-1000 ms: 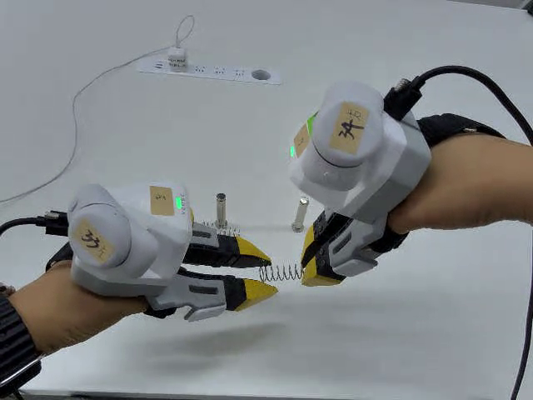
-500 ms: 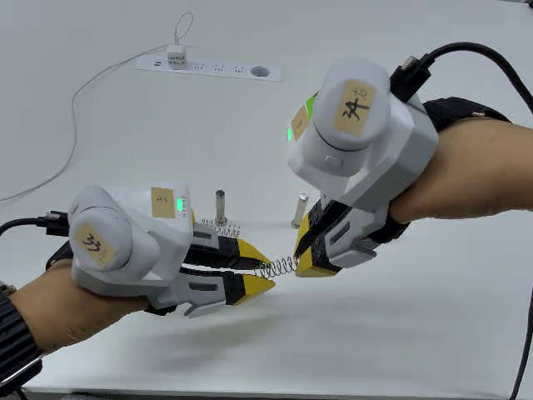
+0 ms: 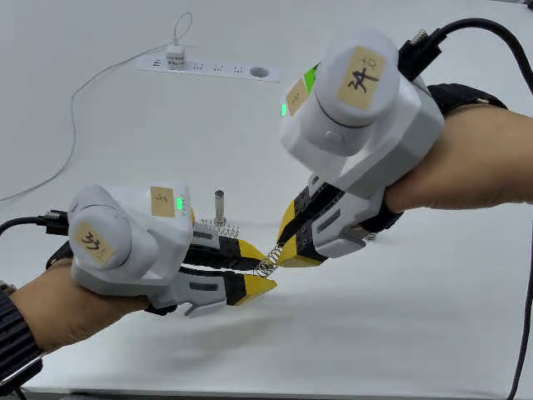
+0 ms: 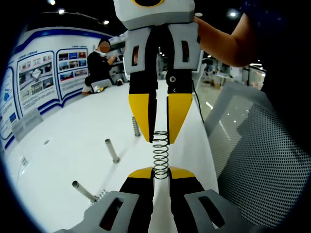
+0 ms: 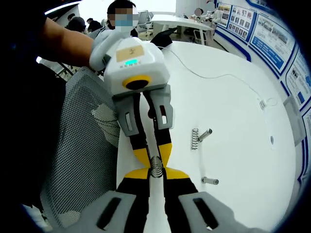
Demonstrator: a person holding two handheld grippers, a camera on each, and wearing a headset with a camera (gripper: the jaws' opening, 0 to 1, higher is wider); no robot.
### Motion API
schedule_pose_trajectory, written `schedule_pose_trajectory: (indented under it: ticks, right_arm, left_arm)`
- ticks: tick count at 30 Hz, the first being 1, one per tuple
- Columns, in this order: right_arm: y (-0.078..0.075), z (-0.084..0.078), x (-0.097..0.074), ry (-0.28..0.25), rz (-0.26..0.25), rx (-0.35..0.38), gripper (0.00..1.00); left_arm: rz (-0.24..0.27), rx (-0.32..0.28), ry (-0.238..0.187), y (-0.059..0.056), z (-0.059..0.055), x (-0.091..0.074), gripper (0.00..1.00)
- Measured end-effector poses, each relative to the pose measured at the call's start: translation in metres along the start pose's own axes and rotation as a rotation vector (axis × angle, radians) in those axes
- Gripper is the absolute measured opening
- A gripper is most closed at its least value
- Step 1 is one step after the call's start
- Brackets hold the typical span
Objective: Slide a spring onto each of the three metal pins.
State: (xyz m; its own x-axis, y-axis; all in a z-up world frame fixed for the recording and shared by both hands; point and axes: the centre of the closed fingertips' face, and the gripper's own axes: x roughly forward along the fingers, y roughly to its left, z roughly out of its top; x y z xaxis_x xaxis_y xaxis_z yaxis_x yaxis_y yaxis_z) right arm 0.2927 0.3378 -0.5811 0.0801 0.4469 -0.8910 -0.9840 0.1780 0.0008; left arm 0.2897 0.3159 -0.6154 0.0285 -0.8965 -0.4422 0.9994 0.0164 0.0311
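2 tools meet above the white counter [image 3: 125, 150] in the head view. My left tool [image 3: 256, 268] and my right tool [image 3: 289, 247] are pale grey plastic with black jaws and yellow tips. They point at each other, and a thin steel-wire spring [image 3: 268, 260] bridges them, clear of the counter. Each tool is narrowed to the coil's width and nips 1 end of it. Behind my left tool a smooth metal pin [image 3: 220, 204] stands upright, with a loose spring [image 3: 221, 227] lying at its foot. A flat white power strip [image 3: 208, 71] lies at the far side.

In the left gripper view my own yellow tips pinch the spring's near end. The coil runs straight ahead into the right tool's tips, which are closed on its far end. On the glossy counter are 3 plain cylinders: a near pin [image 4: 83, 191] with the loose spring just beside it, a middle pin [image 4: 112, 150] and a far pin [image 4: 135, 127]. A grey mesh chair [image 4: 257, 160] stands at the counter's edge.

In the right gripper view my own tips clamp the spring, which looks short and bunched end-on, and the left tool grips its other end. Off to the side the loose spring lies beside 1 pin, and another pin is nearer to me.
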Motion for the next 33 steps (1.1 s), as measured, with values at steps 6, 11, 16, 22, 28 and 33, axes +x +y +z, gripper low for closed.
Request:
schedule_pose_trajectory:
  ticks: [6, 11, 16, 22, 28, 33]
  right_arm:
    - [0.0004, 0.0056, 0.0005, -0.006, -0.003, -0.008, 0.11]
    - [0.0017, 0.009, 0.0002, -0.007, -0.008, -0.021, 0.11]
    - [0.0013, 0.0083, 0.0003, -0.001, -0.012, -0.025, 0.11]
    - [0.0018, 0.0056, 0.0008, 0.011, -0.011, -0.03, 0.11]
    - [0.0007, 0.0056, -0.0012, 0.015, -0.016, -0.032, 0.11]
    - [0.0004, 0.0054, -0.002, 0.015, -0.019, -0.029, 0.11]
  left_arm:
    - [-0.005, 0.004, -0.001, -0.0001, 0.0008, 0.0009, 0.11]
    - [-0.011, 0.005, -0.007, -0.0016, 0.0029, 0.0013, 0.11]
    - [-0.008, 0.004, -0.006, -0.0021, 0.0036, 0.0015, 0.12]
    - [-0.011, -0.002, -0.004, -0.0025, 0.0015, 0.0009, 0.12]
    - [-0.01, -0.016, -0.019, -0.0021, 0.0054, 0.0004, 0.13]
    - [-0.009, -0.023, -0.027, -0.0028, 0.0078, 0.0001, 0.15]
